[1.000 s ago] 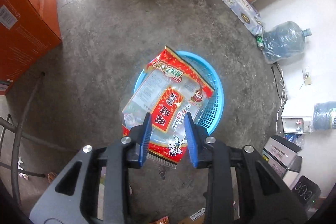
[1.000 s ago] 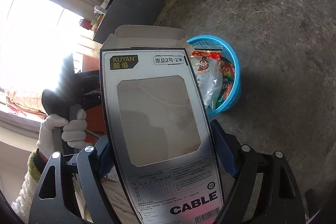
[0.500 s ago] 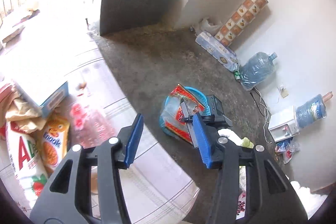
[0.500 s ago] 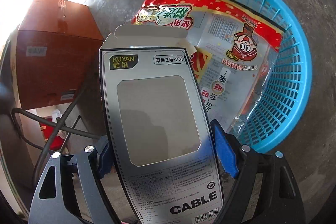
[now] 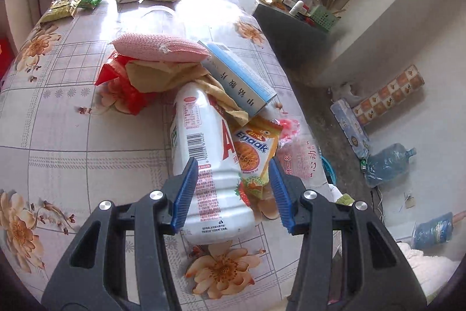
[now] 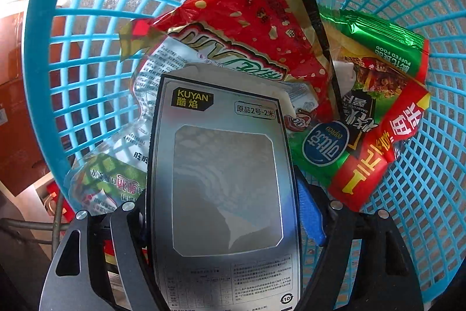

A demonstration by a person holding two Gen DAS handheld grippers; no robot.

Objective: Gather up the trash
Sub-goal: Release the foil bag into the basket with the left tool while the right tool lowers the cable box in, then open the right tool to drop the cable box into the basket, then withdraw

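- Blue plastic mesh fills the right wrist view: the basket (image 6: 40, 54) sits on a grey floor, and the right gripper (image 6: 230, 212) reaches down into it.
- Its jaws are closing, with the grey cable box (image 6: 224, 182) standing between them. The right blue pad (image 6: 310, 217) shows a slim gap beside the box edge; the left pad is hidden, so I cannot tell how firm the grip is.
- Already in the basket are a red snack bag (image 6: 247, 34) lying crumpled across the middle, a green-and-red puffed food bag (image 6: 375, 83) at the right wall, and a clear wrapper with green print (image 6: 110, 179) at the lower left.
- The left gripper (image 5: 233, 191) is over a table with a flowered cloth (image 5: 72, 136) — its jaws part-open and apart from everything, with a white bottle (image 5: 204, 165) lying on its side below and between them.
- An orange Enaak packet (image 5: 256, 147) leans on the bottle's right side, beneath a blue-and-white carton (image 5: 241, 77) and crumpled brown paper (image 5: 163, 75).
- A pink sponge (image 5: 157, 48) tops the heap, and a red wrapper (image 5: 122, 86) lies under it.
- The basket rim (image 5: 329, 168) peeks past the table edge.
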